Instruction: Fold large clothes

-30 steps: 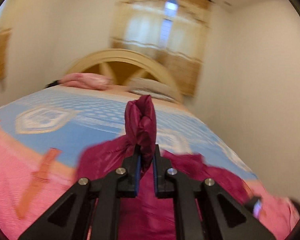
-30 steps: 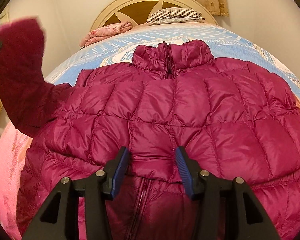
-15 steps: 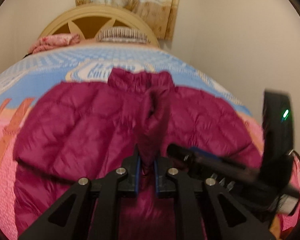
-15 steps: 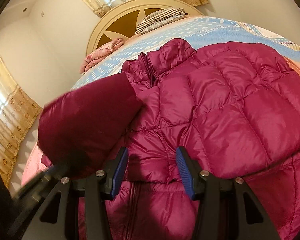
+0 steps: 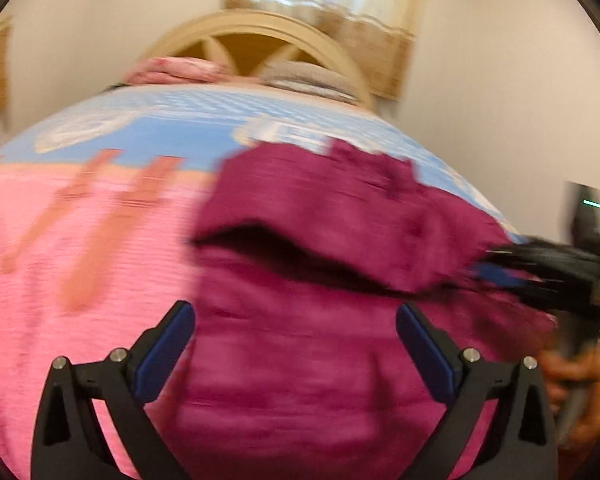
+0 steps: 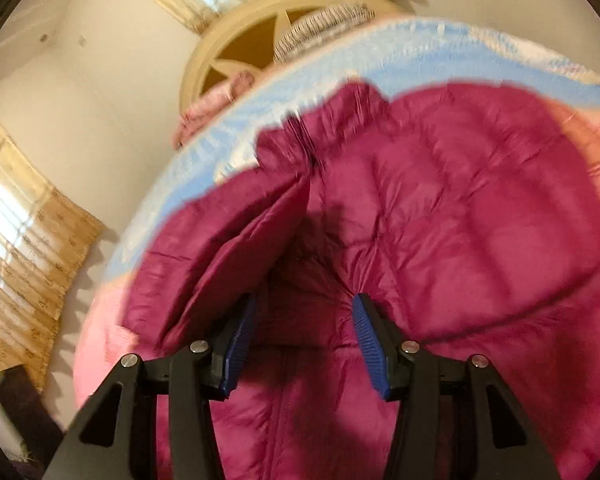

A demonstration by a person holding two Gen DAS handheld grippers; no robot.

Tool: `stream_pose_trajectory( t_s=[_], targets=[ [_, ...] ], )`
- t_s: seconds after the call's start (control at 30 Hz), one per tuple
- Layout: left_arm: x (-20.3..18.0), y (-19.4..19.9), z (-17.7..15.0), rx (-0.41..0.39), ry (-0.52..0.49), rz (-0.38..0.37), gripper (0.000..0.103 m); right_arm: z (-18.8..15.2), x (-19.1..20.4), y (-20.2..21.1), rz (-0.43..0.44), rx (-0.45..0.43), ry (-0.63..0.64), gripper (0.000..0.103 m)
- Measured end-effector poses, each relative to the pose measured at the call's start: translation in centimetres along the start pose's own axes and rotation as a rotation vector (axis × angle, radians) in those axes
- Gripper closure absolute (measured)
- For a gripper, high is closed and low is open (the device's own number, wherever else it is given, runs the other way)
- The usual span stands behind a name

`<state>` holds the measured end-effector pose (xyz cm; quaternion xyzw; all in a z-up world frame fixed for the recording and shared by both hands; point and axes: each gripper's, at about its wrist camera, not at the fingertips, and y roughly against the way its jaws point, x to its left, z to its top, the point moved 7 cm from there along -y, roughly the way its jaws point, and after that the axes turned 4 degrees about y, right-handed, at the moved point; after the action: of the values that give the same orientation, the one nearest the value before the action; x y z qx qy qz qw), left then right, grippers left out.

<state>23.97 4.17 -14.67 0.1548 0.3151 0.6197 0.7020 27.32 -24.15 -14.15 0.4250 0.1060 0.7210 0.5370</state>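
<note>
Down at the bottom of the left wrist view, the left gripper (image 5: 296,344) has its blue-padded fingers spread wide with nothing between them, poised above the magenta puffer jacket (image 5: 320,360). That jacket fills the centre and lower right of the blurred frame, lying on the pink and blue bedspread (image 5: 80,240), with a sleeve (image 5: 332,216) folded across its body. At the right edge, the right gripper (image 5: 500,272) shows as a dark smear touching the jacket, a hand (image 5: 580,380) below it. A cream headboard (image 5: 252,36) and curtain (image 5: 324,8) sit at the top.

Next, in the right wrist view, the right gripper (image 6: 304,336) stands open at bottom centre, its fingers parted over the jacket's (image 6: 460,220) front. The folded sleeve (image 6: 236,248) lies left of centre, against the left pad. Its collar (image 6: 320,120) points toward the headboard (image 6: 260,28) in the upper middle; curtains (image 6: 24,248) hang at the left edge.
</note>
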Motion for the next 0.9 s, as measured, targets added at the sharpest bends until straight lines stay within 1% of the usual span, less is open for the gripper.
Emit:
stream_pose_trajectory(
  t_s=[0.03,0.07,0.1,0.13,0.17,0.2,0.23,0.27,0.3,0.33,0.37,0.47,0.5,0.53,0.57,0.6,0.67,0.8,0.83,0.9],
  targets=[
    [1.0,-0.1,0.0,-0.010,0.018,0.039,0.000,0.3,0.0,1.5,-0.009,-0.041,-0.017,0.051],
    [1.9,-0.3,0.0,-0.010,0.042,0.068,0.000,0.5,-0.1,2.7,-0.019,-0.076,-0.039,0.049],
    [2.4,-0.8,-0.3,0.002,0.067,0.074,0.000,0.8,-0.1,3.7,-0.017,-0.112,-0.064,0.040],
    [2.8,-1.6,-0.5,0.019,0.087,0.069,0.000,1.0,0.3,4.6,0.008,-0.146,-0.088,0.035],
    [3.0,-2.1,-1.0,0.048,0.110,0.062,0.002,1.1,0.7,4.8,0.030,-0.152,-0.100,0.029],
    [3.1,-2.7,-1.4,0.077,0.123,0.058,0.002,1.2,1.0,4.5,0.042,-0.142,-0.105,0.029],
    [2.9,-2.7,-1.4,0.079,0.116,0.062,0.002,1.1,1.6,3.7,0.046,-0.111,-0.099,0.029],
    [2.8,-2.6,-1.5,0.077,0.115,0.059,0.002,1.0,2.0,2.8,0.023,-0.083,-0.078,0.029],
    [2.8,-2.5,-1.7,0.077,0.118,0.060,0.002,1.0,2.1,2.0,-0.018,-0.061,-0.058,0.029],
    [2.8,-2.7,-1.7,0.077,0.119,0.060,0.001,0.7,2.1,0.9,-0.111,-0.025,-0.031,0.029],
    [2.7,-2.5,-1.8,0.074,0.120,0.059,0.000,0.2,2.0,-0.1,-0.165,0.002,-0.025,0.029],
    [2.9,-2.7,-1.6,0.077,0.124,0.059,0.000,-1.7,1.9,-2.7,-0.162,0.076,-0.054,0.029],
    [2.9,-2.9,-1.7,0.081,0.121,0.061,0.000,-2.1,2.0,-3.1,-0.166,0.079,-0.044,0.035],
    [3.0,-2.9,-1.8,0.086,0.117,0.064,0.000,-2.4,2.4,-3.4,-0.186,0.071,-0.008,0.044],
    [3.0,-3.0,-1.8,0.091,0.112,0.071,0.000,-2.7,2.9,-3.7,-0.230,0.067,0.064,0.066],
    [3.1,-3.1,-1.8,0.094,0.107,0.076,0.000,-2.7,3.1,-3.8,-0.240,0.068,0.094,0.074],
    [3.0,-3.2,-1.7,0.097,0.101,0.082,0.000,-2.6,3.8,-3.3,-0.226,0.061,0.130,0.083],
    [3.1,-3.1,-1.8,0.094,0.112,0.069,0.000,-1.5,3.6,-0.2,-0.260,0.011,0.185,0.085],
    [3.1,-3.1,-1.8,0.094,0.115,0.067,0.000,-1.3,3.3,0.6,-0.285,0.014,0.206,0.085],
    [3.1,-3.2,-1.8,0.097,0.108,0.075,0.000,-1.4,2.5,0.7,-0.309,0.037,0.225,0.085]
  ],
)
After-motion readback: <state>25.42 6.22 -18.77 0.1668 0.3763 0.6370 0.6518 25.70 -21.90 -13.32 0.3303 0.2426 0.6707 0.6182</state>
